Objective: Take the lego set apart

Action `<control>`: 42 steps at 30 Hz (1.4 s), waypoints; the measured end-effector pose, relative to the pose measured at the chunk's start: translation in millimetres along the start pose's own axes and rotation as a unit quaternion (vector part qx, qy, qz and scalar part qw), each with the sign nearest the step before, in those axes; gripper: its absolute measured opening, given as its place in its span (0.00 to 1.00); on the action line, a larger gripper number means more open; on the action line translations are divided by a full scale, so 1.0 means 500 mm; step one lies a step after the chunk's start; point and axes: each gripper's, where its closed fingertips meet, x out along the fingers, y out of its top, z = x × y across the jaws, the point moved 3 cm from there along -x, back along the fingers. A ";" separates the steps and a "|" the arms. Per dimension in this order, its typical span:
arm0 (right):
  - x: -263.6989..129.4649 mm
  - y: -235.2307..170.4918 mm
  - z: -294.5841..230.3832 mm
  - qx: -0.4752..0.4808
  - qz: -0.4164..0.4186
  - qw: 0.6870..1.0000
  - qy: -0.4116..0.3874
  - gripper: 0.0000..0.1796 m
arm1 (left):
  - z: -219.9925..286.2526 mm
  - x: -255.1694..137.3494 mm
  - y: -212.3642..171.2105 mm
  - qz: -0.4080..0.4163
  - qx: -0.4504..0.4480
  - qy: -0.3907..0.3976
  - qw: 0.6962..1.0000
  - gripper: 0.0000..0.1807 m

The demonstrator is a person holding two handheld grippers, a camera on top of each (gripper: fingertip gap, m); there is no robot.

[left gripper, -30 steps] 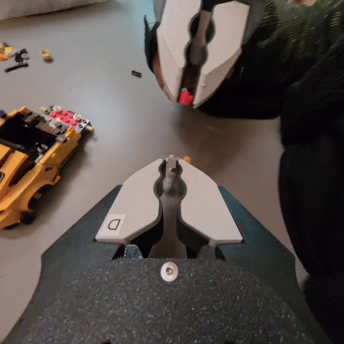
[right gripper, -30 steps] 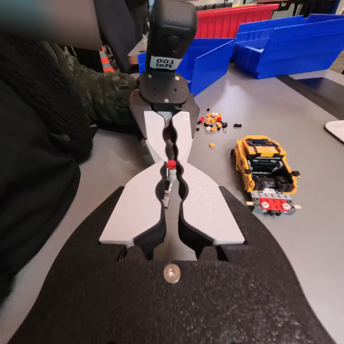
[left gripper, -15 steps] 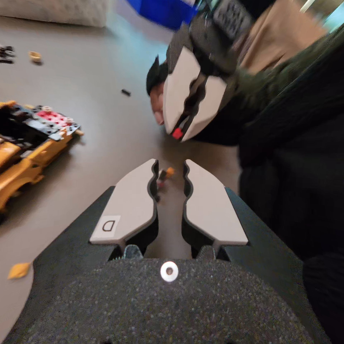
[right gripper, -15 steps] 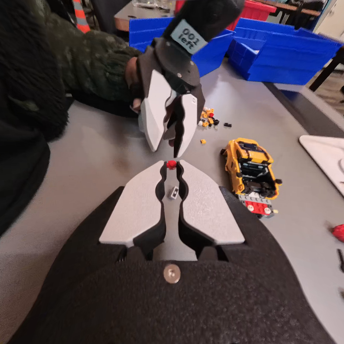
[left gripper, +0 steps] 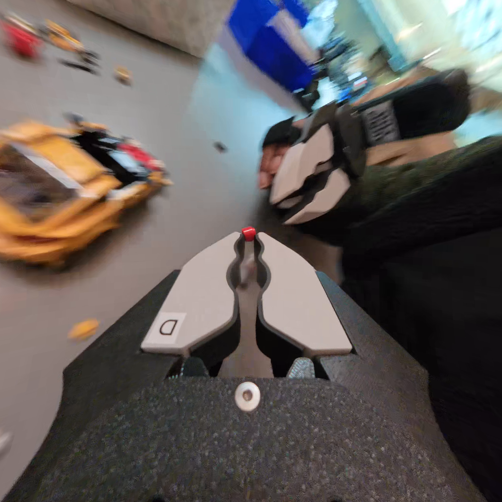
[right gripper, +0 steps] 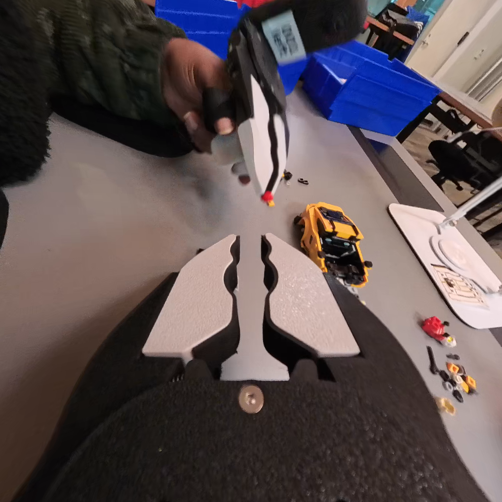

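The lego car (right gripper: 334, 241), yellow and partly stripped, lies on the grey table (right gripper: 108, 217) right of centre in the right wrist view, just beyond the right gripper (right gripper: 250, 239), whose jaws stand apart with nothing between them. Loose pieces (right gripper: 456, 380) sit at the lower right. Farther up, the left gripper (left gripper: 248, 235) pinches a small red piece (left gripper: 248, 233) at its tips. Blue bins (right gripper: 375, 92) line the top.

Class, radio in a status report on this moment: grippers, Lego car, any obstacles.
Left gripper shut on small red piece. Right gripper open, empty. Yellow Lego car on grey table, partly stripped. Nothing in the way.
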 end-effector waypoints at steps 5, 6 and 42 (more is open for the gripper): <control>0.006 -0.029 0.000 0.032 -0.033 0.999 0.026 0.10 | -0.128 -0.190 -0.018 -0.070 0.107 0.312 0.941 0.03; 0.010 -0.033 -0.005 0.034 -0.040 0.998 0.034 0.11 | -0.143 -0.220 -0.030 -0.080 0.094 0.340 0.932 0.03; 0.057 -0.071 -0.061 0.057 -0.146 0.981 0.111 0.11 | -0.017 -0.101 -0.007 -0.012 0.276 0.179 0.944 0.13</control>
